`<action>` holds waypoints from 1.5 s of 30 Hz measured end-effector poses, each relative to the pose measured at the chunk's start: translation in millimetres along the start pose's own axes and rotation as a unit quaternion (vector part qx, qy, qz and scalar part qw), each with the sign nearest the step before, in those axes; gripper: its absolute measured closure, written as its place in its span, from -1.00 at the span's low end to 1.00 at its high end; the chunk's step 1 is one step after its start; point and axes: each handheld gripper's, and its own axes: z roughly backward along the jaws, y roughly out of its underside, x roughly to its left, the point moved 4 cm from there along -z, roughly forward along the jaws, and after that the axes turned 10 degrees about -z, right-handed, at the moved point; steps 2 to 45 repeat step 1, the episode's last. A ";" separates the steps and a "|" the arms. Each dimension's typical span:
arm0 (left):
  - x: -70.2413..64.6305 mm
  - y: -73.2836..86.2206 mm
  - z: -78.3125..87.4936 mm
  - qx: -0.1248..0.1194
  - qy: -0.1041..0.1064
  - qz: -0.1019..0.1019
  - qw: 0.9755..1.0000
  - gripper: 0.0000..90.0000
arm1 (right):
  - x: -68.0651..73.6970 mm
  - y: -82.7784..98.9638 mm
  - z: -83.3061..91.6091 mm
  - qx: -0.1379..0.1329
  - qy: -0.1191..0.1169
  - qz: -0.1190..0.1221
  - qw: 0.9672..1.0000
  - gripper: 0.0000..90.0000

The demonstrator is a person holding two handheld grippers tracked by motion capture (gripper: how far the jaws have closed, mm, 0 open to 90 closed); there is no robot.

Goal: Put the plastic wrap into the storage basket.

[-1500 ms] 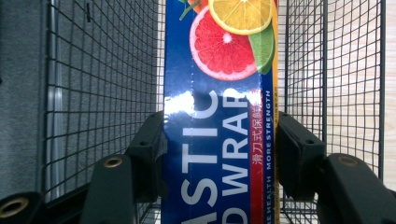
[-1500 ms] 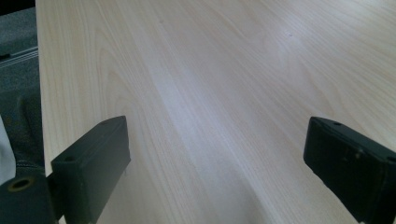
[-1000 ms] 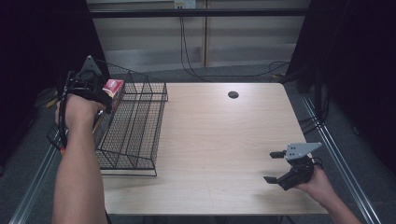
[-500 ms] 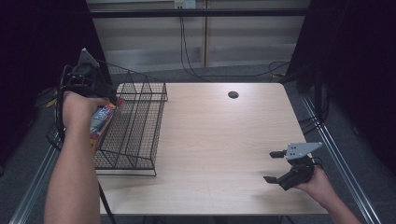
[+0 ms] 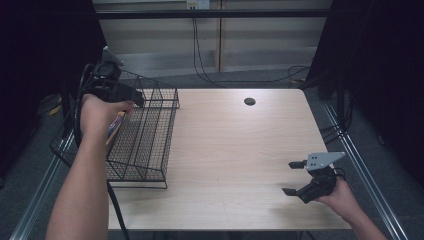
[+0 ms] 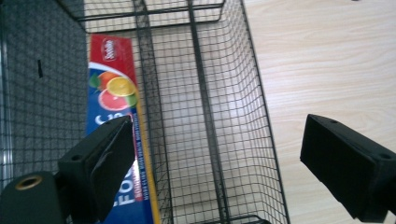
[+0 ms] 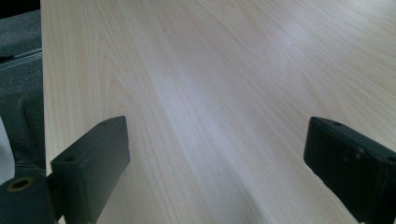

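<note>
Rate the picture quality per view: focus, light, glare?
High view: table evenly lit, surroundings nearly black, basket sharp. Left gripper view: box lettering slightly soft, near jaws blurred, mesh crisp. Right gripper view: pale sheen across the wood, jaws out of focus.

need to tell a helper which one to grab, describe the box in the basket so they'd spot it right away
Find the black wire basket at the left edge of the wooden table. Along its left side lies a long, narrow box, under the open left gripper. It is blue and red with citrus fruit printed on it.
</note>
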 end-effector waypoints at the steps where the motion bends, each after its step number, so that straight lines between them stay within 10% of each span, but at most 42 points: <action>1: -2.7 -1.1 -0.1 -0.001 0.003 -0.003 1.000 -0.78 | -0.2 -0.3 0.2 -0.001 -0.002 0.000 1.000 -0.85; 45: -2.7 -1.1 -0.1 -0.001 0.003 -0.003 1.000 -0.78 | -0.2 -0.3 0.2 -0.001 -0.002 0.000 1.000 -0.85</action>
